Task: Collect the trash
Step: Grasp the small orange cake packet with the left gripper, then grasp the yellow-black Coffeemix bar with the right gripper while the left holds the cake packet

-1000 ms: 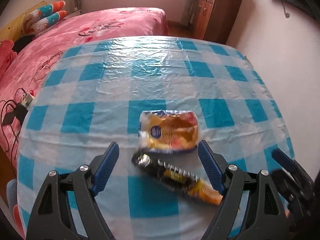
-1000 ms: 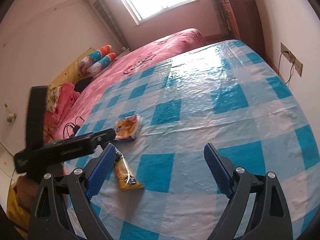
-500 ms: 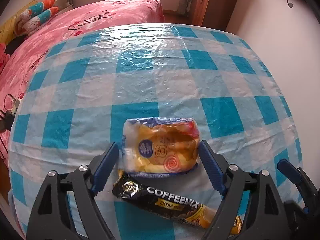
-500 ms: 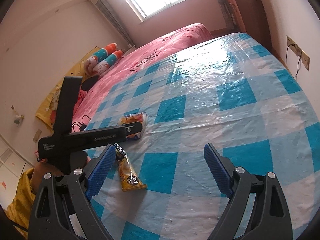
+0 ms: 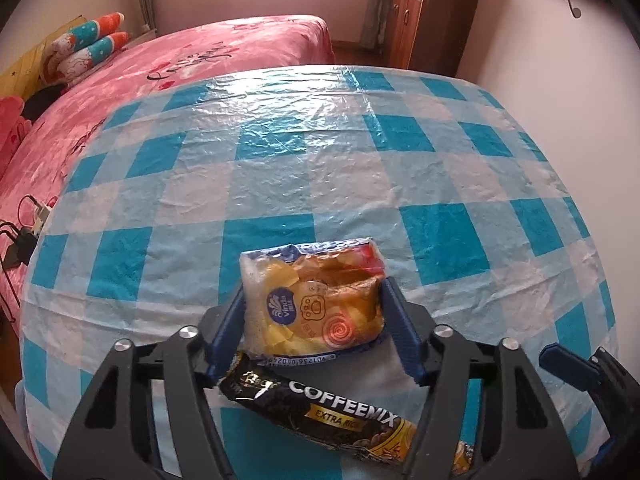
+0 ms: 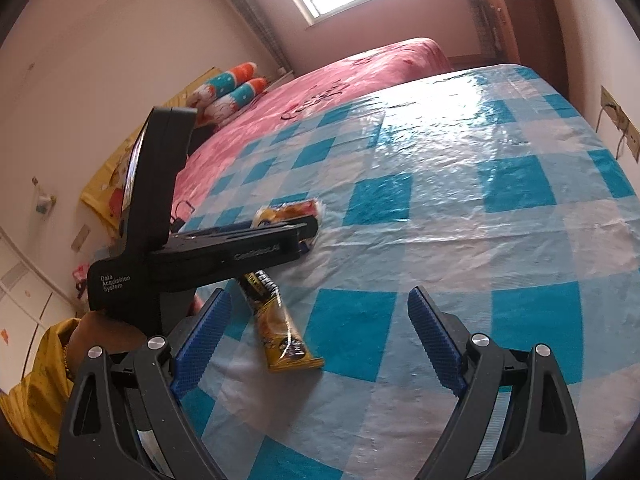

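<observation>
Landmark: tissue pack (image 5: 314, 306), orange/yellow wrapper w/ blue logo, on the checked surface (image 5: 280, 168).

1. Left tool (image 5: 314, 322): fingers closed in on both sides of the pack, blue pads pressing its soft flanks; wrapper looks slightly pinched. State: holding tissue pack. Whether the pack has left the surface: cannot tell.
2. Coffee sachet (image 5: 340, 420): black/yellow stick, lies on the surface just on the near side of the pack, running diagonally under the left tool's frame. Its dark end looks to touch or tuck under the pack's near edge.
3. Right tool (image 6: 316, 320): to the right of the pack, well apart from it; fingers wide, nothing between them. Sachet's yellow end sits near its left finger.

Risks (est.):
- Pack is soft film over tissue; a squeeze on the flanks only may let it slip out on lift.
- Sachet contact w/ pack edge may drag the sachet along or flick it off the surface.
- Glossy plastic cover may snag on a pad and ruck up.
</observation>
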Motion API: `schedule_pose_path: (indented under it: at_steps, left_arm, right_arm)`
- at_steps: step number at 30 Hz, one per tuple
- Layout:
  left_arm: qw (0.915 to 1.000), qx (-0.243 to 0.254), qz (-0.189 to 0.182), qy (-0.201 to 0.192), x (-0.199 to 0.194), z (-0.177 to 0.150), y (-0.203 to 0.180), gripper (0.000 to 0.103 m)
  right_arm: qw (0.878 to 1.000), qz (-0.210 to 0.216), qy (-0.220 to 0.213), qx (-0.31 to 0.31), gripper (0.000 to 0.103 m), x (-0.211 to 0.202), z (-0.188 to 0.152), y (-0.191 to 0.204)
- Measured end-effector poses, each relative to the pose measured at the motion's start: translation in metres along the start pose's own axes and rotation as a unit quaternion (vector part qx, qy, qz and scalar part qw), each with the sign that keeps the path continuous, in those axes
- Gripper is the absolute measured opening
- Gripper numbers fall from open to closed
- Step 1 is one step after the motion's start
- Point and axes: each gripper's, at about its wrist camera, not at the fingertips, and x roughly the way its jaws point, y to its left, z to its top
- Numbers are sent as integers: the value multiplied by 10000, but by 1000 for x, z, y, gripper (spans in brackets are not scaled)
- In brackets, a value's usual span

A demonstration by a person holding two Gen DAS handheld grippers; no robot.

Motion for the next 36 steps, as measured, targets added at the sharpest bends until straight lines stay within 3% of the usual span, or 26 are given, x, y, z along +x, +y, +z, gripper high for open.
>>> schedule_pose_path:
  at_steps: [9, 29, 36]
  left_arm:
    - [9996, -243, -81, -106, -9, -5, 14, 50]
    - [9950, -871, -316, -376, -43, -29, 75, 46]
    - [9916, -1146, -373, -473, -61, -49, 106, 46]
  right_arm:
    - [9991, 7, 262, -339, 89, 18, -3, 18]
    - [9939, -51, 567, -943, 89, 55, -2, 58]
    - [9880, 102, 820, -1305, 77, 64, -14, 81]
